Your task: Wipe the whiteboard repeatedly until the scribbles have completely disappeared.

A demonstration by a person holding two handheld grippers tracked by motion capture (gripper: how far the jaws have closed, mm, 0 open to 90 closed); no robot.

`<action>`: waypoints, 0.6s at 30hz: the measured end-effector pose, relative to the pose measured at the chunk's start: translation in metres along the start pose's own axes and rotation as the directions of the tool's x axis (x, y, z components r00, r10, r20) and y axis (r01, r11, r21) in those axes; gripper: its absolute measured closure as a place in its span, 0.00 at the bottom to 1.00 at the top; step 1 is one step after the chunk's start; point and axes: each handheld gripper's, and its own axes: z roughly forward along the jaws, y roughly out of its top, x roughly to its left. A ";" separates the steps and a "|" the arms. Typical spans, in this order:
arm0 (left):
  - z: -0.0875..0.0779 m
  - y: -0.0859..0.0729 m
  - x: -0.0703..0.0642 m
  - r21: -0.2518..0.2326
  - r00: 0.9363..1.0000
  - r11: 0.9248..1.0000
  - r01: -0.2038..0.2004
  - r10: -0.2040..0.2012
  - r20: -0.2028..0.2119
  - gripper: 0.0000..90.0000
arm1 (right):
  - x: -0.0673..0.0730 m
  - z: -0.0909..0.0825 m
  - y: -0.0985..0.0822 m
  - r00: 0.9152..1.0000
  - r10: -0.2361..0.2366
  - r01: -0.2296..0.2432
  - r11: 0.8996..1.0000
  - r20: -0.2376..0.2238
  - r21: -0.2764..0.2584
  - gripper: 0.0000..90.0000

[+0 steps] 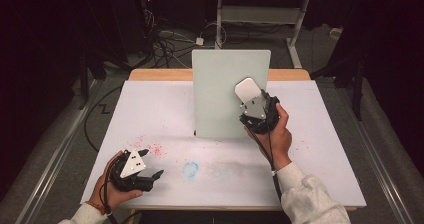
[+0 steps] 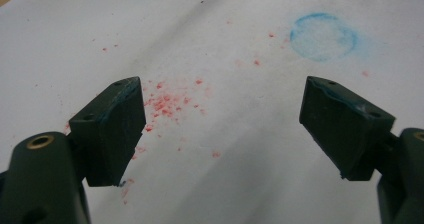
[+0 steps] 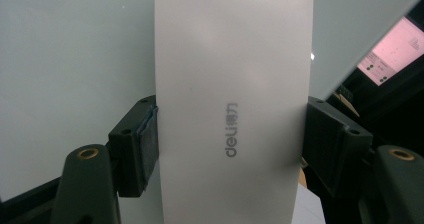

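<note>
Right gripper [image 1: 248, 95] up against the standing whiteboard [image 1: 220, 91], jaws clamped on a white eraser [image 1: 248, 88], 1 jaw on each long edge. In the right gripper view, eraser [image 3: 232, 104] running lengthwise up between the 2 black jaws, rounded corners at the far end, grey "deli" logo printed sideways near the middle of its back. Eraser pressed flat to the pale board surface [image 3: 75, 59], over toward the board's right edge, roughly mid-height. Can't tell from here if anything's under it on the board. Bit of a pink-lit screen [image 3: 395, 51] peeking past the board's right edge, kinda blurry.

Board itself upright near the back of the table [image 1: 150, 109], on the white sheet, bottom edge about mid-table.

Left gripper [image 1: 152, 163] down at the near left corner, low over the sheet, well apart from the board. Jaws spread wide, gripping nothing. In the left gripper view, just bare white surface between the 2 pads [image 2: 112, 129], with a scatter of red crumbs [image 2: 167, 104] close to the left one. Also a smudgy blue ring [image 2: 322, 36] farther out and to the right. Same blue ring [image 1: 190, 169] visible from the high view just right of the left gripper, red specks [image 1: 155, 148] right beside it.

Grey sleeve [image 1: 310, 199] on the right forearm, cable trailing down from the right gripper.
</note>
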 end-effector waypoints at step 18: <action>0.000 0.000 0.001 -0.004 1.000 1.000 0.000 0.000 0.000 0.20 | -0.024 -0.006 -0.025 0.997 0.072 -0.071 0.997 -0.040 0.036 0.35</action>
